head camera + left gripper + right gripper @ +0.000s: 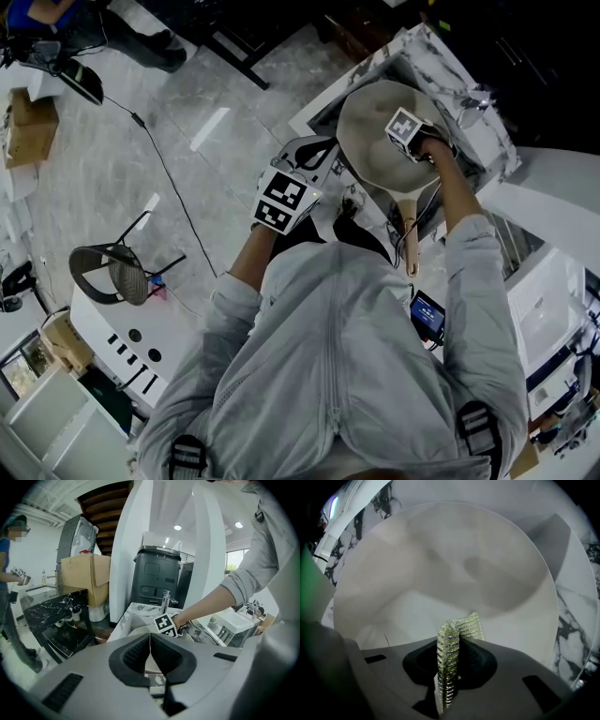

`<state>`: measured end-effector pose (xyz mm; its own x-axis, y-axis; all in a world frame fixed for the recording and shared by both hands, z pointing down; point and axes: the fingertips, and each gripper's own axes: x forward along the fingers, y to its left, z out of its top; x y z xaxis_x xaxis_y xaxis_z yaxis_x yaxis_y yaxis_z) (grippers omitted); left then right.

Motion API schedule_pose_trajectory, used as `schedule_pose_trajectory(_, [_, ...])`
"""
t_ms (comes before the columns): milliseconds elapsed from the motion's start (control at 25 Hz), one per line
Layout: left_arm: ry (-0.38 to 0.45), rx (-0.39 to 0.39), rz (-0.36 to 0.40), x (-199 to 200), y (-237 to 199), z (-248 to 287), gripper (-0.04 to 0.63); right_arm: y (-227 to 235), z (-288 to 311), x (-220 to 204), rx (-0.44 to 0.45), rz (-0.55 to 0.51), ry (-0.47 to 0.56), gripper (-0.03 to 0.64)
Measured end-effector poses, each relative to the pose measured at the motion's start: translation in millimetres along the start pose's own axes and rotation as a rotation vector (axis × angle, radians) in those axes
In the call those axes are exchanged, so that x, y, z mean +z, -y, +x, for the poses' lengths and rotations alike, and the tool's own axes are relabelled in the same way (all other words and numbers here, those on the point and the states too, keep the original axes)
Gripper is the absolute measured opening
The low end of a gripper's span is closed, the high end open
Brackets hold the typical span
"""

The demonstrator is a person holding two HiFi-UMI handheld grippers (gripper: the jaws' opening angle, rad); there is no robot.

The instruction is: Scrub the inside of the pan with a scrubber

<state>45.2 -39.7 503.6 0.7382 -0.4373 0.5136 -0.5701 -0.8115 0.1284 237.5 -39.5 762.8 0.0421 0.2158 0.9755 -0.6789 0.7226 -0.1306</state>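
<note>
Your right claw (450, 645) is pinched on the scrubber (458, 629), which stands folded on edge just over the inside of the pan (440, 564). Press hard and that thin fold may twist or slip free. Your left claw (150, 644) is closed on nothing and sits apart from the pan, so the pan could skid or rock in the sink (464, 80).
</note>
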Motion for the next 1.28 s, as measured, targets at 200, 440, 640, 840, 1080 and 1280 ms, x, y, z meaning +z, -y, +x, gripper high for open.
schedule_pose_trajectory(200, [-0.015, 0.013, -0.007, -1.2, -5.5, -0.9, 0.025, 8.7, -1.5, 9.7, 0.008, 0.017, 0.027, 0.082])
schedule_pose_trajectory(440, [-0.019, 0.040, -0.026, -6.0, -15.3, -3.2, 0.025, 17.8, -1.3, 29.9, -0.002, 0.021, 0.070, 0.083])
schedule_pose_trajectory(640, [-0.017, 0.060, -0.040, -9.9, -19.8, -10.1, 0.025, 16.8, -5.4, 49.5, -0.044, -0.005, 0.115, 0.083])
schedule_pose_trajectory(840, [-0.016, 0.072, -0.047, -12.2, -21.8, -14.3, 0.025, 15.3, -17.1, 62.2, -0.149, -0.091, 0.118, 0.083])
schedule_pose_trajectory(1080, [-0.010, 0.078, -0.048, -13.1, -19.8, -15.5, 0.025, -17.6, -10.5, 85.4, -0.080, -0.175, 0.203, 0.083])
schedule_pose_trajectory(1280, [-0.006, 0.079, -0.046, -11.1, -16.5, -16.3, 0.025, -42.4, -12.4, 91.2, -0.060, -0.246, 0.225, 0.083])
